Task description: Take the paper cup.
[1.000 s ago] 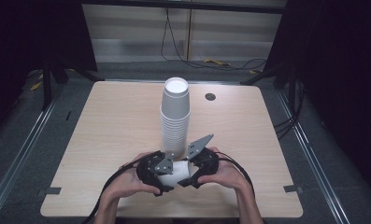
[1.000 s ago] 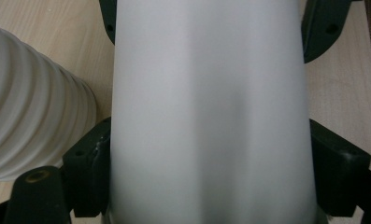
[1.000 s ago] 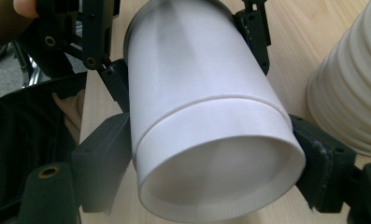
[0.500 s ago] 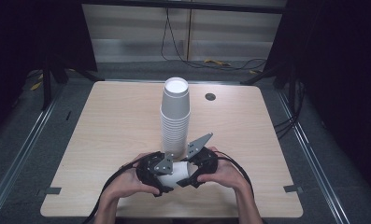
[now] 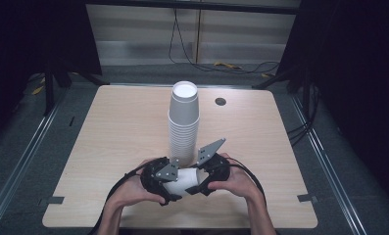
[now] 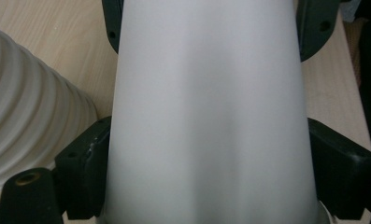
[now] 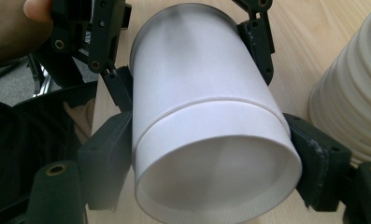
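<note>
Up in the high view, you hold a white paper cup (image 5: 181, 180) on its side between your left gripper (image 5: 163, 180) and right gripper (image 5: 206, 175) at the near edge of the table (image 5: 118, 122), with the tall stack of cups (image 5: 183, 122) standing upright just beyond them and a small dark round grommet (image 5: 220, 101) farther back to its right. Next, in the left gripper view your jaws pinch the cup (image 6: 206, 116) on both flanks, the ribbed stack (image 6: 29, 126) crowding close at the left. Lastly, in the right gripper view your jaws clamp the cup's (image 7: 206, 135) wider rolled end, the left gripper (image 7: 103, 51) grips the far end, and the stack (image 7: 351, 98) sits just beside at the right.
</note>
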`<state>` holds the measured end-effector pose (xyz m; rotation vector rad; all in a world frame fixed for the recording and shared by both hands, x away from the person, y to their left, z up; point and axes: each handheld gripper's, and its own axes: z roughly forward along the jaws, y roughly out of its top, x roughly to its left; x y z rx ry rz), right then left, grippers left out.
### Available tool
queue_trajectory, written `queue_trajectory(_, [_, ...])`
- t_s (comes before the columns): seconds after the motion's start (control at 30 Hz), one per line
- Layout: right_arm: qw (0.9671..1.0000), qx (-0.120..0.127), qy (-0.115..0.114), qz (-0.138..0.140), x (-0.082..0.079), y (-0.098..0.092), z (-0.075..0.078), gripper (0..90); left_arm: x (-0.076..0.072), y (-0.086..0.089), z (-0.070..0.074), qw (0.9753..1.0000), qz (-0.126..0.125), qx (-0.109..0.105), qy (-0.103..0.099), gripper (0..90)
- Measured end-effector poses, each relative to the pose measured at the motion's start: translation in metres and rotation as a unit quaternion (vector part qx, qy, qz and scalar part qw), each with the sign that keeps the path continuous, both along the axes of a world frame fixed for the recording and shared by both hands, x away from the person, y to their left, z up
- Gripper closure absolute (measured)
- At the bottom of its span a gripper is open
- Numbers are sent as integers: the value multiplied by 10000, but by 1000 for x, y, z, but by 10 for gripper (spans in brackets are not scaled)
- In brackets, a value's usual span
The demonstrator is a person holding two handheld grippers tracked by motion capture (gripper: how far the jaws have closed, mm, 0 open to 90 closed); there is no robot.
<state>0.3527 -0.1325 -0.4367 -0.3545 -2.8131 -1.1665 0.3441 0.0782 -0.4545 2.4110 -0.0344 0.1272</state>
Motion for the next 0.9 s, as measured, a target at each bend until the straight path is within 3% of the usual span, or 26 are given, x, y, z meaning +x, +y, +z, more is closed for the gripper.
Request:
queue_trajectory(0.13, [10000,0,-28,-39,-2,-2,2,235,1,6,2,9992,88,-385,38,139])
queue_trajectory(0.4, [9997,61,-195,-113,-1,-3,3,237,1,10,3,9978,248,-612,-96,127])
queue_trajectory(0.5, [9996,43,-233,-139,-1,-4,4,237,2,14,5,9961,263,-844,4,137])
queue_trajectory(0.67, [9995,83,-204,-213,0,-6,4,238,2,20,8,9926,406,-1140,-30,148])
queue_trajectory(0.83, [9991,50,-257,-348,2,-9,1,238,1,31,12,9845,649,-1624,-90,158])
queue_trajectory(0.9, [9990,64,-225,-386,2,-11,0,237,0,35,12,9831,692,-1691,-93,157])
